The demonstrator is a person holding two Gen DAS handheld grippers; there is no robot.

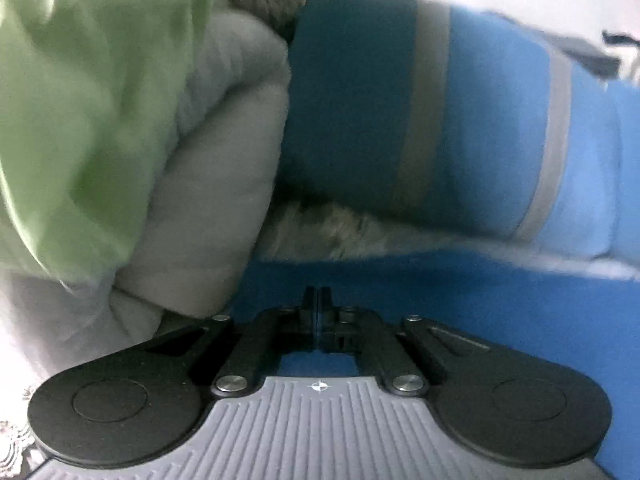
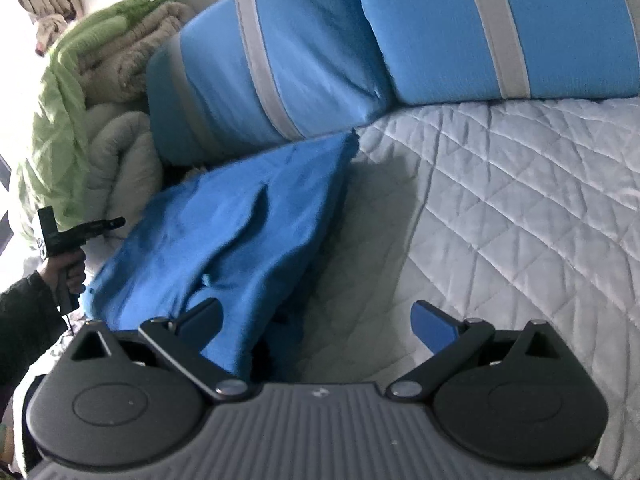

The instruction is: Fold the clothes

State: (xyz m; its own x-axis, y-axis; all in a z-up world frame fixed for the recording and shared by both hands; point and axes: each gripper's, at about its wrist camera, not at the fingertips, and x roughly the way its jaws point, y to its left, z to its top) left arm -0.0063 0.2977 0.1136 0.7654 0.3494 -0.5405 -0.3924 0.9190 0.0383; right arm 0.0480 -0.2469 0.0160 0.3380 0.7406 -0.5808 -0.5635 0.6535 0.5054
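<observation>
A blue garment (image 2: 240, 232) lies crumpled on the white quilted bedspread (image 2: 500, 200), one corner reaching up to the pillows. My right gripper (image 2: 320, 320) stands open over its near edge; the left finger (image 2: 204, 314) rests against the cloth and the right finger (image 2: 436, 326) hangs over bare quilt. My left gripper (image 2: 118, 222), held by a hand (image 2: 68, 272), sits at the garment's left side. In the left wrist view my left gripper (image 1: 318, 304) is shut, fingers pressed together just above the blue garment (image 1: 440, 300). No cloth shows between them.
Two blue pillows with grey stripes (image 2: 260, 80) (image 2: 500, 28) lean at the head of the bed, one close ahead as a blue pillow (image 1: 360, 100). A green blanket (image 2: 60, 120) (image 1: 80, 100) and a folded beige quilt (image 2: 120, 152) (image 1: 224, 140) are piled at the left.
</observation>
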